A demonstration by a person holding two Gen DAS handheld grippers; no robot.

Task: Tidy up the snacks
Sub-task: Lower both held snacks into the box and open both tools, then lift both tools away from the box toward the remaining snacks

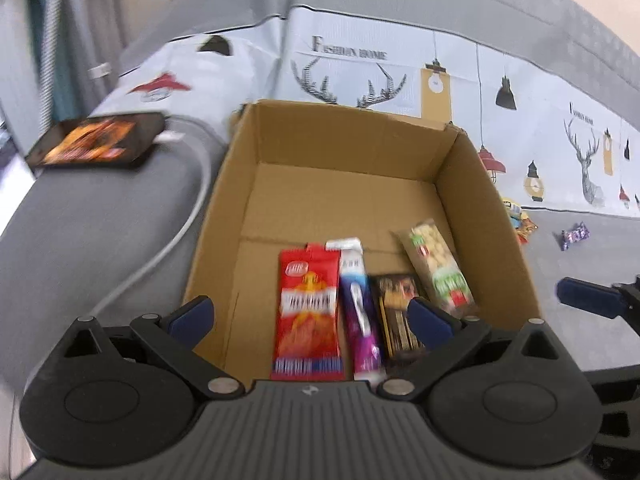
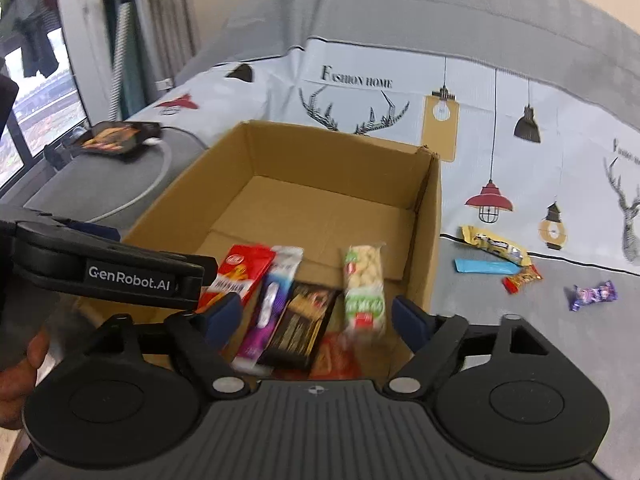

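An open cardboard box (image 1: pixel 332 136) (image 2: pixel 432 216) sits on the bed. Inside lie a red snack pack (image 1: pixel 308 312) (image 2: pixel 240 272), a purple-white pack (image 1: pixel 358 308) (image 2: pixel 272 300), a dark chocolate bar (image 1: pixel 396 312) (image 2: pixel 304 320) and a green peanut pack (image 1: pixel 440 268) (image 2: pixel 364 284). My left gripper (image 1: pixel 310 316) is open and empty above the box's near edge. My right gripper (image 2: pixel 316 316) is open and empty over the packs. Outside the box, to its right, lie a yellow bar (image 2: pixel 494 245), a blue pack (image 2: pixel 486 267), a small red pack (image 2: pixel 522 278) and a purple candy (image 2: pixel 592 295) (image 1: pixel 576 235).
A dark snack bag (image 1: pixel 96 140) (image 2: pixel 114 136) and a white cable (image 1: pixel 188 216) lie on a grey cushion at the left. The printed bedsheet (image 1: pixel 460 80) spreads behind the box. The left gripper's body (image 2: pixel 104 268) shows at the left of the right wrist view.
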